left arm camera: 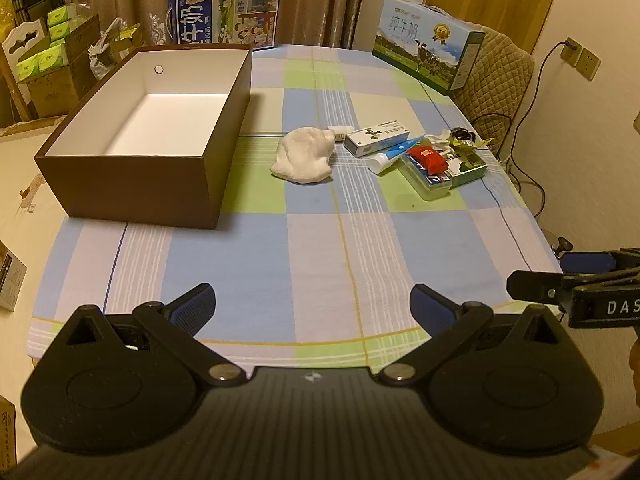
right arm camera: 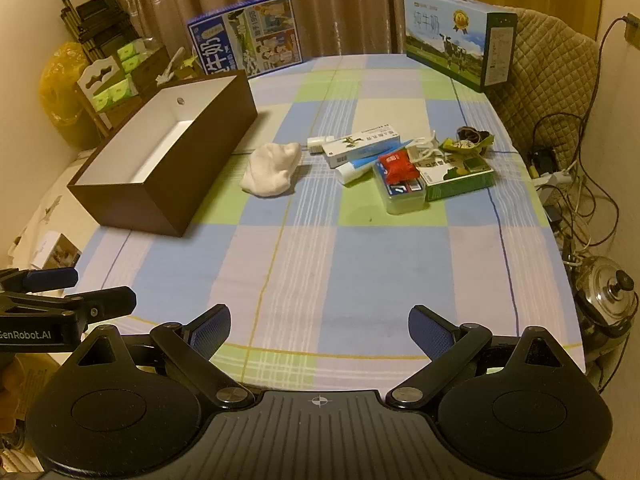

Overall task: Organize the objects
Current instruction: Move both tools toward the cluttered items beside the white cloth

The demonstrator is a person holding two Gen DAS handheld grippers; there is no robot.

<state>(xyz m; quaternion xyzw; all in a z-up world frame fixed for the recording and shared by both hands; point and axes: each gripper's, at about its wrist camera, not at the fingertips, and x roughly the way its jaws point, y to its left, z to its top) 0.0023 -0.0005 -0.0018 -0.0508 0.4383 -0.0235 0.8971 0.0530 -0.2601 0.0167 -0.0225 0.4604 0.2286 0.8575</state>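
An empty brown box with a white inside stands on the left of the checked tablecloth. To its right lies a crumpled white sock. Further right is a heap: a white medicine carton, a blue and white tube, a red packet on a clear case, and a green carton. My left gripper and right gripper hang open over the near table edge, nothing between their fingers.
Two milk cartons stand at the table's far edge, by the curtains. A padded chair and tangled cables lie to the right, with a metal kettle below. Shelves with green packs stand on the left.
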